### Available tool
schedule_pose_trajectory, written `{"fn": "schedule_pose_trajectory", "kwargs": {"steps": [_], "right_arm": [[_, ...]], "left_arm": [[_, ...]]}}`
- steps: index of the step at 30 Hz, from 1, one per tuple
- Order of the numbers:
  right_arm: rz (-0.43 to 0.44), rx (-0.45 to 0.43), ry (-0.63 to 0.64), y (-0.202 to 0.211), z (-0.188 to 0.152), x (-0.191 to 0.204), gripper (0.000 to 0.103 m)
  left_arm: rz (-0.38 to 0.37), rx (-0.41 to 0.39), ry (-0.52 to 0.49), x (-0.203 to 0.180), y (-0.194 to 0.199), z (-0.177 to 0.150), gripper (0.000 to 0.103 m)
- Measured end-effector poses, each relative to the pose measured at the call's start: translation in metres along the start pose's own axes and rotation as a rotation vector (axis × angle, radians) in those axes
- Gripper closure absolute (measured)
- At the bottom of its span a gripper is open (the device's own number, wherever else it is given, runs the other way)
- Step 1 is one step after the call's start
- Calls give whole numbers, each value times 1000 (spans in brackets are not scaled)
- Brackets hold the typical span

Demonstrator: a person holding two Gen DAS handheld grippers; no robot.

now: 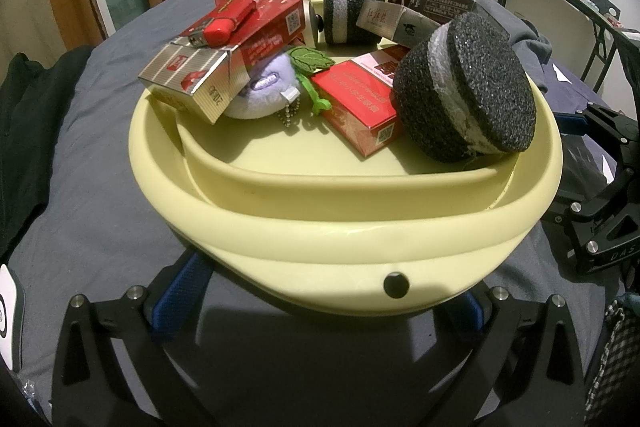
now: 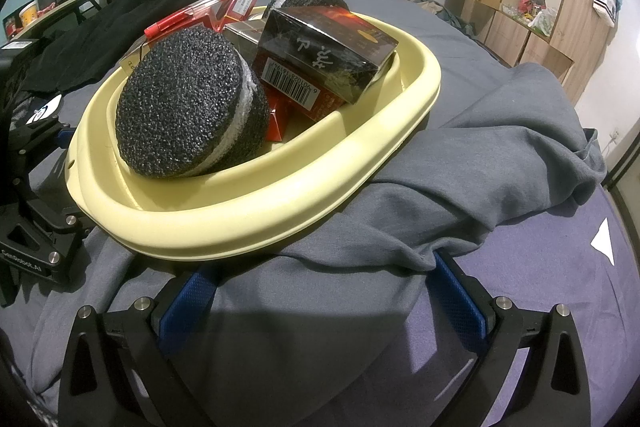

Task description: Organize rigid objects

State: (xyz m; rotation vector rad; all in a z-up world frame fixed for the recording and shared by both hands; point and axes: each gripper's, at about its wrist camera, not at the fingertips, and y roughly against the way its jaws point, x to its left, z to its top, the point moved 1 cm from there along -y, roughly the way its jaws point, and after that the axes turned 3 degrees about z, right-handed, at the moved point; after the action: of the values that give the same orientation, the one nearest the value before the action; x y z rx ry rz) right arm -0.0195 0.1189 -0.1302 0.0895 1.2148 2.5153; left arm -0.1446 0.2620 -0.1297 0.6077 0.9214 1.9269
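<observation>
A bed [image 2: 500,155] with grey bedding carries a pale yellow basin [image 1: 344,211] piled with small rigid things.
Inside the basin lie two black foam discs [image 1: 464,87], red cigarette boxes [image 1: 360,103], a dark box [image 2: 328,47], a red lighter [image 1: 224,19] and a purple plush keychain [image 1: 260,91]. The left gripper [image 1: 320,295] and the right gripper [image 2: 320,291] both stand open, holding nothing, just beside the rim.

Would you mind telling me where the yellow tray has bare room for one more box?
Bare floor lies along the tray's near inner wall, between the silver box and the near foam disc. The back is crowded with stacked boxes and the far foam disc.
</observation>
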Motion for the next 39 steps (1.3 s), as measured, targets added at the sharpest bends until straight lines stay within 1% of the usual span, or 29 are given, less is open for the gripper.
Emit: {"fn": "schedule_pose_trajectory", "kwargs": {"steps": [39], "right_arm": [[2,-1,-1,1,-1,-1,0]], "left_arm": [[0,0,0,0,0,0,0]]}}
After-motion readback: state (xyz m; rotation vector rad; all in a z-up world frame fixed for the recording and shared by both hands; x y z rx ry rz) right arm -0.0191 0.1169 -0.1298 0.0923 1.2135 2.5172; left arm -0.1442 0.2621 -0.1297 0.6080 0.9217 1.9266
